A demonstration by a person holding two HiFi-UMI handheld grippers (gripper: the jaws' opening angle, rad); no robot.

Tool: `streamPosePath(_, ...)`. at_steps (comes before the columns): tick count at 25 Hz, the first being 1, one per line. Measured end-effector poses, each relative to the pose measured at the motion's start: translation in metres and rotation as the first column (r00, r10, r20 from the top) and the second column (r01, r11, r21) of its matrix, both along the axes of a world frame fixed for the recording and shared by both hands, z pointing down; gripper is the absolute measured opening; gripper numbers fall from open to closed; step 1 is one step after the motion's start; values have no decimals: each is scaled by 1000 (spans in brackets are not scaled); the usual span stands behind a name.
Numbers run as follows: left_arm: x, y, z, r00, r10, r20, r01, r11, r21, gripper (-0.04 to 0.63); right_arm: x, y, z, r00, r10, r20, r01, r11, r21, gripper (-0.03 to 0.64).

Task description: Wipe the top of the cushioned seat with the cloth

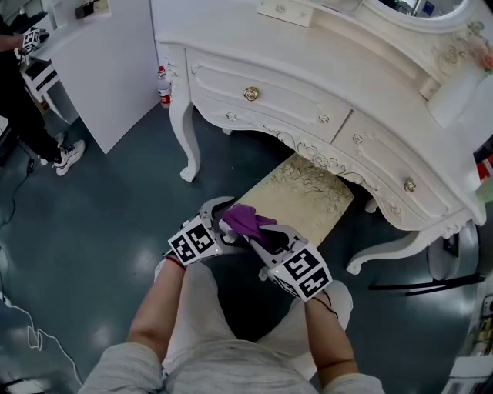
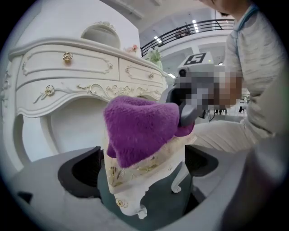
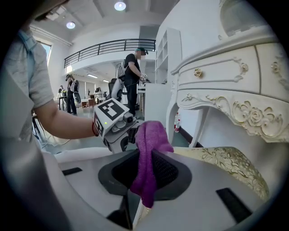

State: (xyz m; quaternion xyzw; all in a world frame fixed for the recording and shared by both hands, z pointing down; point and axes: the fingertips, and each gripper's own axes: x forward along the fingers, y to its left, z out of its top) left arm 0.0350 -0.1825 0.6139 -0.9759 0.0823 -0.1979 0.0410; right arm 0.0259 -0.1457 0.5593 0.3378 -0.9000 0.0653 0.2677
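Purple cloth (image 1: 249,220) — clamped in right claw (image 1: 262,235); left claw (image 1: 223,223) open beside | cushioned seat (image 1: 304,196) beneath

A white carved dressing table (image 1: 293,104) with gold knobs stands on a glossy dark teal floor (image 1: 92,231), near a plain white cabinet (image 1: 108,69).

We see bright, even indoor light; ceiling lamps (image 3: 119,6) glare and mirror as pale spots on the glossy floor (image 1: 100,231). Gripper views bulge, edges dark; the cloth (image 2: 140,126) is sharp.
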Motion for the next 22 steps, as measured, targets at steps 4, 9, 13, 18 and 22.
streamPosePath(4,4,2,-27,996,-15,-89,13,1000,-24,586,24,0,-20,987,70,143,-78,996,49,77)
streamPosePath(9,12,-2,-58,970,-57,-237,50,998,-34,586,56,-3,-37,962,161,219,-186,978,96,77)
streamPosePath(13,20,1,-73,956,-47,-290,43,999,-21,584,67,-2,-53,947,169,274,-218,963,161,77)
streamPosePath(18,31,10,-83,951,-15,-309,16,1000,-1,542,79,0,-68,930,162,330,-259,925,277,78)
streamPosePath(22,33,8,-88,944,-33,-329,40,999,16,461,89,3,-70,919,179,352,-295,903,312,78)
